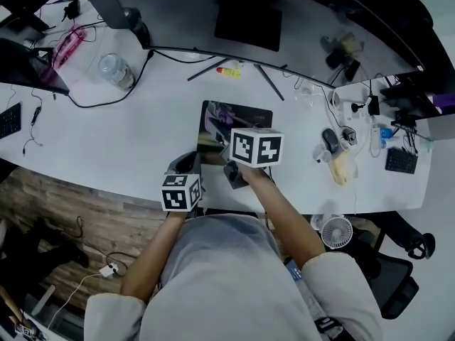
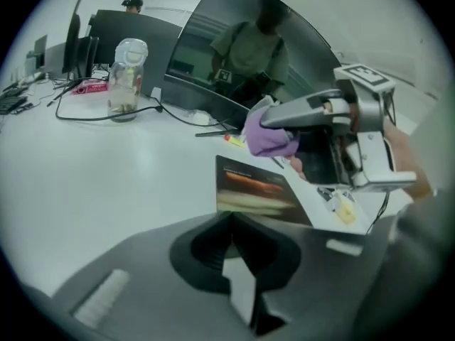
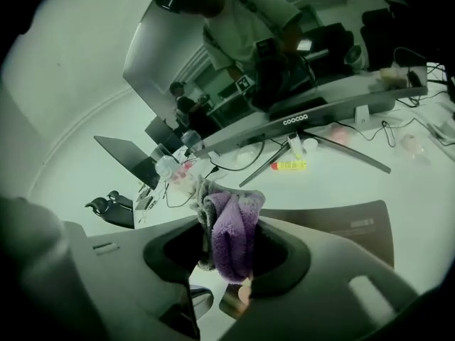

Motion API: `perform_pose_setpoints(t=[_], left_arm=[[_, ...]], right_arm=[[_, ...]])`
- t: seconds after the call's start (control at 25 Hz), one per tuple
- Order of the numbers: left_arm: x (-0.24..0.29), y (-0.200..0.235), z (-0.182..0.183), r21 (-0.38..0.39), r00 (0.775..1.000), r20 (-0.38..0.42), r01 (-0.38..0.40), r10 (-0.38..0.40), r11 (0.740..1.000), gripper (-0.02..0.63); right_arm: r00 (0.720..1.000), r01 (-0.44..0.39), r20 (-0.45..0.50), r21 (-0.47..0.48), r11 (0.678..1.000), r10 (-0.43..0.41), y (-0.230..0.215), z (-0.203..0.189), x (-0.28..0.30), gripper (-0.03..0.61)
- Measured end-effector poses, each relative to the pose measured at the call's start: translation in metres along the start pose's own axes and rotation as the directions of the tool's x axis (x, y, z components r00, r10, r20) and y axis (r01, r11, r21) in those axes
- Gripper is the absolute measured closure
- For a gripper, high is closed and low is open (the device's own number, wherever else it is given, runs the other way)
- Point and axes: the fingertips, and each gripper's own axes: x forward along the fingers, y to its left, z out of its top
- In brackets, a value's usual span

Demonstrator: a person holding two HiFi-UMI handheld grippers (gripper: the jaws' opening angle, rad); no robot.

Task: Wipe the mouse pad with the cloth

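Your right gripper [image 3: 229, 258] is clamped on the fluffy purple cloth [image 3: 233, 226], held just above the dark rectangular mouse pad [image 1: 242, 116] on the white desk. The wiping looks undone. Your left gripper [image 2: 231, 222] rests closed at the pad's near corner.

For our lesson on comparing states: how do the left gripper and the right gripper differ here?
The right gripper grips the purple cloth; the left gripper is shut on nothing visible. The right gripper is over the mouse pad, the left gripper at its near corner. Both bear marker cubes.
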Motion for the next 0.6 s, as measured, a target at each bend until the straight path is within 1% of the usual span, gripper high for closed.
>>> perform_pose_setpoints(t=[0.24,0.44,0.6], left_arm=[[0.017,-0.002,-0.011,0.038,0.998,-0.059,-0.013,0.015,0.999,0.614],[0.026,0.003,-0.017,0.032,0.996,-0.087,-0.030,0.033,0.999,0.614],[0.028,0.004,-0.018,0.041,0.995,-0.087,-0.039,0.042,0.998,0.614]], right_arm=[[0.996,0.007,-0.084,0.091,0.996,0.001,-0.022,-0.012,0.044,0.402],[0.993,0.021,-0.121,0.125,0.992,-0.006,-0.035,-0.018,0.068,0.402],[0.991,0.031,-0.137,0.140,0.990,-0.012,-0.041,-0.022,0.078,0.402]])
